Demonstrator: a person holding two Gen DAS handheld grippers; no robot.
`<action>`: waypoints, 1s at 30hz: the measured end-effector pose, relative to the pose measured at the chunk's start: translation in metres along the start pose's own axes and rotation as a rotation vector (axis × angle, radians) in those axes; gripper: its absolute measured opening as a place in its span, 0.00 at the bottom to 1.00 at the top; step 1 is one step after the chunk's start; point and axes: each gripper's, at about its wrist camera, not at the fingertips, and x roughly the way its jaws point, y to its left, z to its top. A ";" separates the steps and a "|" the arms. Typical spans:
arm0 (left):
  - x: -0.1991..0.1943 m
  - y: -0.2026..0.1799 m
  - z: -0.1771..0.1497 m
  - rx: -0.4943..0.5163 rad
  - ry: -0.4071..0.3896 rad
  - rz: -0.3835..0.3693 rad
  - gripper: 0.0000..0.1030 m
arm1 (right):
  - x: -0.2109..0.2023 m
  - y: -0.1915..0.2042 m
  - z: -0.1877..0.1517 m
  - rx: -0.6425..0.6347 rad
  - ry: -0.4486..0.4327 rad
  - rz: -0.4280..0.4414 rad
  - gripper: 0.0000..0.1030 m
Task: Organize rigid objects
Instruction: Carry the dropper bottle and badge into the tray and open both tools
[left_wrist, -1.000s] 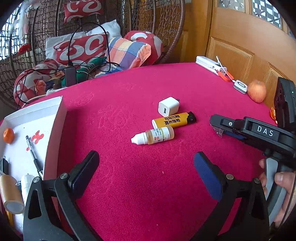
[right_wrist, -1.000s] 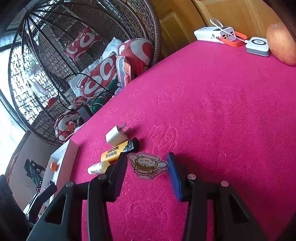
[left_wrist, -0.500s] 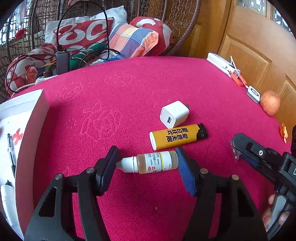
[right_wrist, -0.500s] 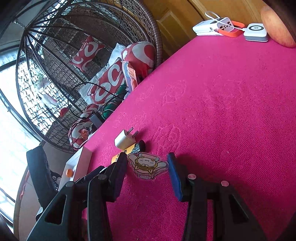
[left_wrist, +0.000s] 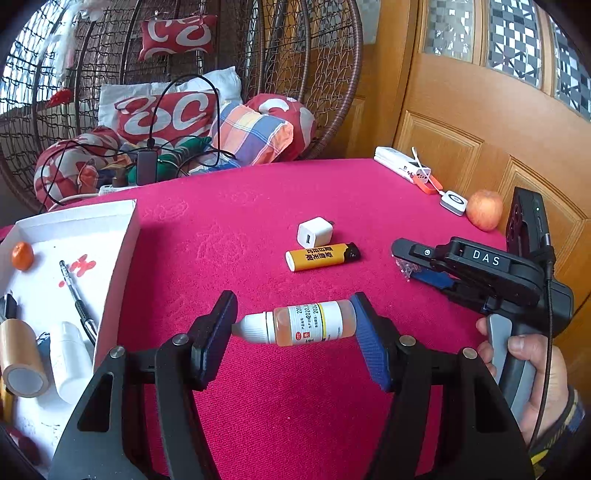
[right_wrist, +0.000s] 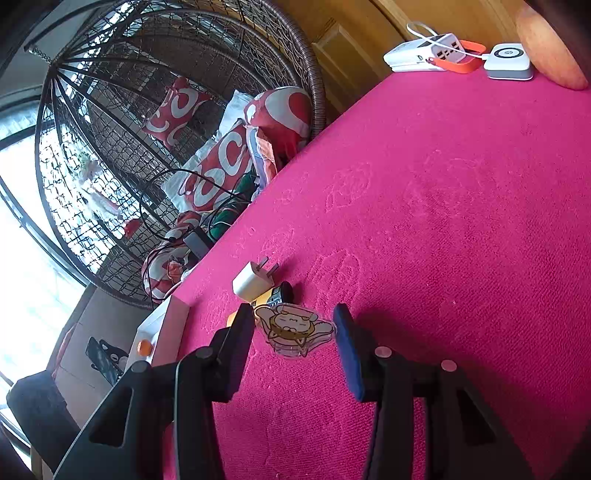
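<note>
My left gripper (left_wrist: 293, 325) is shut on a small dropper bottle (left_wrist: 299, 324) with a white cap and amber liquid, held end to end above the red tablecloth. My right gripper (right_wrist: 294, 330) is shut on a clear acrylic cartoon charm (right_wrist: 293, 328); it also shows in the left wrist view (left_wrist: 408, 263), low over the cloth. A yellow lighter (left_wrist: 321, 256) and a white USB charger (left_wrist: 314, 232) lie on the cloth beyond. A white box (left_wrist: 122, 236) at the left holds a pen (left_wrist: 75, 295), tape roll (left_wrist: 20, 358), white bottle (left_wrist: 72, 360) and small orange (left_wrist: 22, 254).
A red apple (left_wrist: 484, 209), a small white puck (left_wrist: 453, 201) and a white power bank with orange strap (left_wrist: 404, 168) sit at the table's far right edge. A wicker hanging chair with cushions and cables (left_wrist: 177, 122) stands behind the table. A wooden door (left_wrist: 480, 110) is at the right.
My left gripper closed on the dropper bottle and lifted it off the cloth, pulling back. My right gripper kept its hold on the charm with little movement.
</note>
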 end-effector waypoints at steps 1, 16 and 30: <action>-0.006 0.003 0.002 -0.011 -0.018 0.001 0.62 | -0.001 0.000 0.000 -0.002 -0.001 0.001 0.43; -0.072 0.086 0.009 -0.195 -0.189 0.075 0.62 | -0.011 0.081 -0.023 -0.197 0.036 0.061 0.43; -0.112 0.183 -0.013 -0.410 -0.266 0.129 0.62 | 0.032 0.173 -0.060 -0.409 0.146 0.082 0.43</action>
